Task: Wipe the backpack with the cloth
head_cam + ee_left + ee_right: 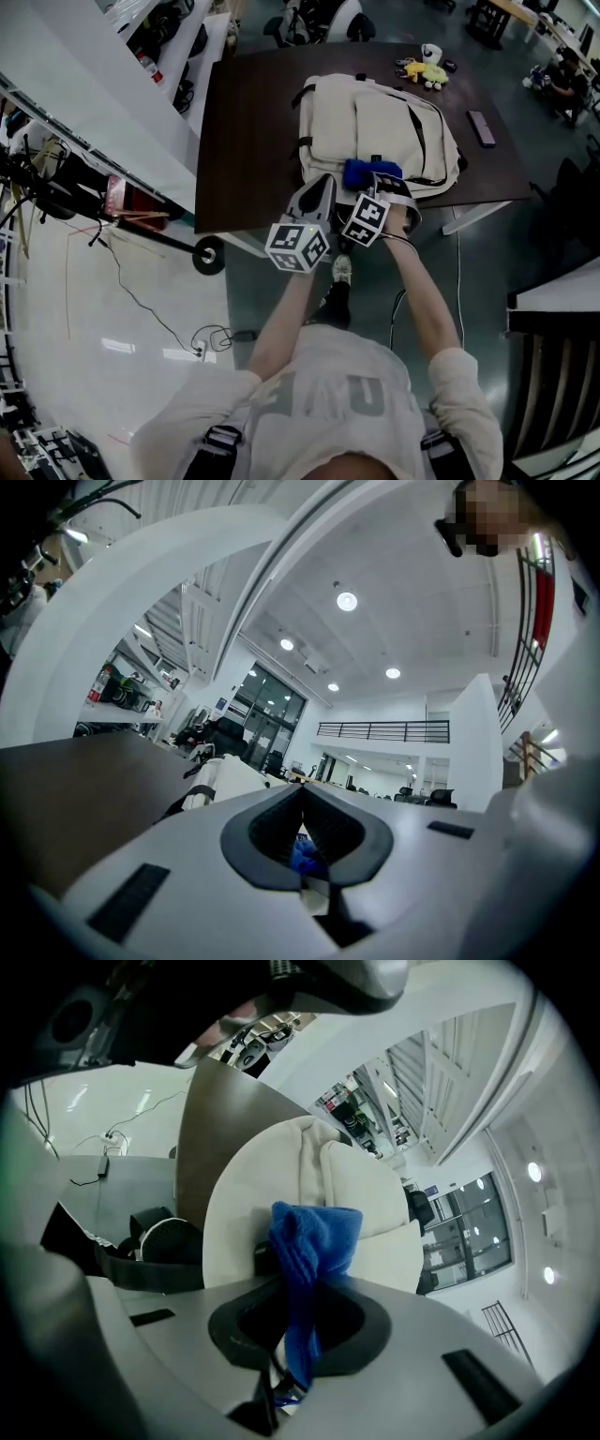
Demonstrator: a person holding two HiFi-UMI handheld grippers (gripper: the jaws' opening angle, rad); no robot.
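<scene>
Dark table point(248, 141), cream backpack point(375, 122), yellow toy point(422, 71), dark flat device point(481, 128)

The backpack point(375, 131) is filling the middle of the table point(248, 141), leaving bare tabletop open along its left. A yellow toy point(424, 73) is sitting beyond it, and a dark flat device point(481, 127) is lying to its right.

Pale short-sleeved T-shirt point(328, 403) with grey chest lettering.
</scene>
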